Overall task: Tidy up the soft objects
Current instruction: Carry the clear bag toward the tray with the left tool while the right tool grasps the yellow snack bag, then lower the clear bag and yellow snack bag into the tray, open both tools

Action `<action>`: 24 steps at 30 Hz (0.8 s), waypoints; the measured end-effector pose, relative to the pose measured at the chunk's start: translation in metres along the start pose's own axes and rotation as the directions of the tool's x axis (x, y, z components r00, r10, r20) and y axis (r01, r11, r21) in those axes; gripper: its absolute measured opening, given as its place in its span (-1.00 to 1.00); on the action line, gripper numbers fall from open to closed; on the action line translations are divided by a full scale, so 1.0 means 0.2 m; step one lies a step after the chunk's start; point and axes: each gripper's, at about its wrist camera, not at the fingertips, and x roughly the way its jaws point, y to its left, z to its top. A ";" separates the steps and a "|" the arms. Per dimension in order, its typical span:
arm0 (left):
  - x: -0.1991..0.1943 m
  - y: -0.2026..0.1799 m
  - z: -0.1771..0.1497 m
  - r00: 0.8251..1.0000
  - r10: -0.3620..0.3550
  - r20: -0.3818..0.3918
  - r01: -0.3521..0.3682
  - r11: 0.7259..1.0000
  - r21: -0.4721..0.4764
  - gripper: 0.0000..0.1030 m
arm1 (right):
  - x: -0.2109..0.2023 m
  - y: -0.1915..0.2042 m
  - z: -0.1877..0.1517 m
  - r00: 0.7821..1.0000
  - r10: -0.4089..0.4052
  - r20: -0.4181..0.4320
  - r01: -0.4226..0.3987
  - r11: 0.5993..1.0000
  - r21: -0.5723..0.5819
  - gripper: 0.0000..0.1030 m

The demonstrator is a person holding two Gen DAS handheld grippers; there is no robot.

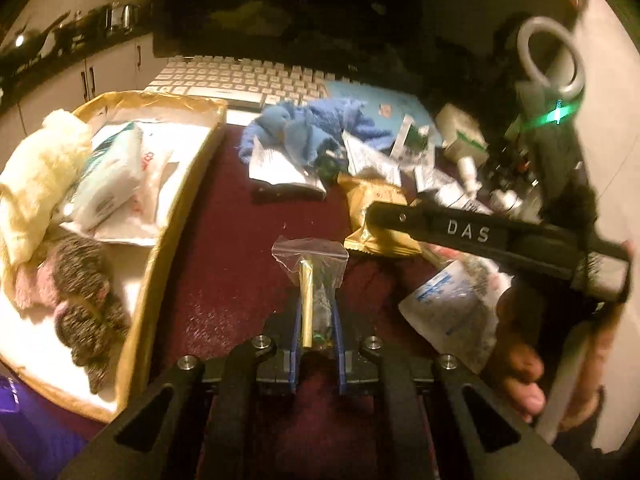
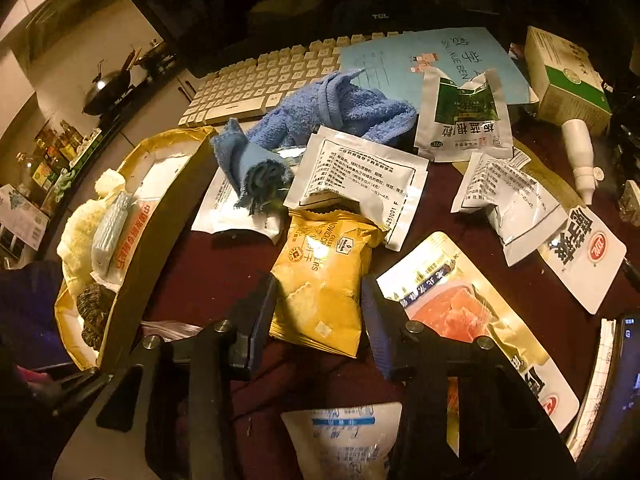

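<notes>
My left gripper is shut on a small clear zip bag holding a gold tube, just above the dark red table. My right gripper is open, its fingers on either side of a yellow cracker packet lying on the table; the same packet shows in the left wrist view, under the right gripper's black body. A blue towel lies crumpled near the keyboard, also seen in the left wrist view. A cardboard tray at the left holds a cream cloth, tissue packs and a speckled knit piece.
White sachets, a foil meat pack, a blue-print plastic pouch, a white dropper bottle and a green-and-white box litter the table. A keyboard, blue notebook and monitor stand behind.
</notes>
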 end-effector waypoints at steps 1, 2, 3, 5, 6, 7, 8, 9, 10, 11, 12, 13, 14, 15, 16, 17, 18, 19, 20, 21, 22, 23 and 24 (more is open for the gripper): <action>-0.03 0.02 0.01 1.000 -0.010 0.009 0.010 1.000 -0.023 -0.77 | -0.02 0.00 0.00 1.000 0.005 0.005 -0.005 1.000 0.001 -0.45; -0.05 0.03 0.02 1.000 -0.021 0.018 0.022 0.999 -0.042 -0.77 | -0.04 0.00 0.00 1.000 0.021 0.010 -0.021 1.000 0.001 -0.48; -0.10 0.06 0.04 0.998 -0.044 0.037 0.046 0.997 -0.065 -0.77 | -0.06 0.01 0.00 0.999 0.038 0.017 -0.038 0.999 0.001 -0.50; -0.16 0.09 0.08 0.997 -0.047 0.060 0.051 0.995 -0.080 -0.77 | -0.09 0.03 0.00 0.999 0.038 0.018 -0.038 0.999 -0.007 -0.52; -0.20 0.11 0.10 0.997 -0.032 0.076 0.039 0.995 -0.088 -0.77 | -0.10 0.05 0.00 0.999 0.032 0.021 -0.032 0.999 -0.021 -0.54; -0.23 0.12 0.12 0.996 -0.028 0.088 0.036 0.995 -0.093 -0.77 | -0.10 0.07 0.01 0.999 0.035 0.020 -0.034 0.999 -0.028 -0.55; -0.26 0.14 0.14 0.995 -0.025 0.098 0.035 0.994 -0.102 -0.77 | -0.11 0.07 0.01 0.999 0.045 0.023 -0.045 0.999 -0.020 -0.56; -0.28 0.16 0.15 0.994 -0.014 0.105 0.026 0.994 -0.111 -0.77 | -0.13 0.07 0.01 0.998 0.063 0.030 -0.063 0.998 -0.008 -0.57; -0.31 0.20 0.18 0.993 0.008 0.116 0.007 0.992 -0.124 -0.77 | -0.16 0.07 0.01 0.996 0.078 0.043 -0.078 0.997 -0.001 -0.57; -0.33 0.22 0.21 0.992 0.020 0.123 -0.004 0.991 -0.134 -0.77 | -0.19 0.08 0.01 0.995 0.081 0.054 -0.081 0.997 0.002 -0.58; -0.34 0.24 0.23 0.991 0.026 0.131 -0.008 0.990 -0.138 -0.77 | -0.22 0.10 0.01 0.993 0.091 0.072 -0.092 0.996 0.001 -0.58; -0.37 0.28 0.26 0.988 0.039 0.148 -0.017 0.989 -0.147 -0.77 | -0.26 0.12 0.02 0.989 0.114 0.095 -0.114 0.993 -0.008 -0.58; -0.39 0.31 0.29 0.986 0.053 0.160 -0.028 0.988 -0.154 -0.77 | -0.29 0.15 0.04 0.984 0.139 0.115 -0.138 0.990 -0.017 -0.58; -0.40 0.33 0.33 0.983 0.068 0.168 -0.041 0.986 -0.159 -0.77 | -0.31 0.19 0.07 0.977 0.166 0.133 -0.164 0.986 -0.024 -0.58; -0.40 0.36 0.38 0.981 0.085 0.174 -0.055 0.984 -0.169 -0.77 | -0.32 0.23 0.11 0.971 0.190 0.147 -0.187 0.982 -0.034 -0.58; -0.40 0.39 0.42 0.979 0.097 0.180 -0.064 0.982 -0.178 -0.77 | -0.31 0.29 0.16 0.964 0.212 0.160 -0.206 0.977 -0.054 -0.58; -0.38 0.43 0.47 0.979 0.100 0.177 -0.066 0.980 -0.185 -0.77 | -0.29 0.35 0.21 0.958 0.232 0.166 -0.225 0.972 -0.065 -0.58; -0.37 0.46 0.52 0.979 0.110 0.174 -0.078 0.980 -0.182 -0.77 | -0.25 0.40 0.27 0.954 0.251 0.161 -0.244 0.968 -0.060 -0.58; -0.35 0.49 0.56 0.977 0.128 0.168 -0.098 0.980 -0.176 -0.77 | -0.22 0.43 0.31 0.951 0.261 0.162 -0.256 0.965 -0.055 -0.58; -0.31 0.53 0.61 0.978 0.141 0.152 -0.112 0.976 -0.184 -0.77 | -0.17 0.48 0.36 0.949 0.270 0.165 -0.265 0.963 -0.055 -0.58; -0.25 0.59 0.66 0.982 0.140 0.127 -0.113 0.973 -0.201 -0.77 | -0.07 0.52 0.42 0.951 0.274 0.146 -0.270 0.962 -0.046 -0.58; -0.21 0.63 0.69 0.985 0.138 0.106 -0.115 0.973 -0.200 -0.77 | 0.00 0.55 0.45 0.953 0.274 0.132 -0.271 0.962 -0.036 -0.58; -0.15 0.66 0.72 0.984 0.154 0.089 -0.134 0.970 -0.202 -0.77 | 0.09 0.57 0.48 0.954 0.279 0.114 -0.278 0.960 -0.025 -0.58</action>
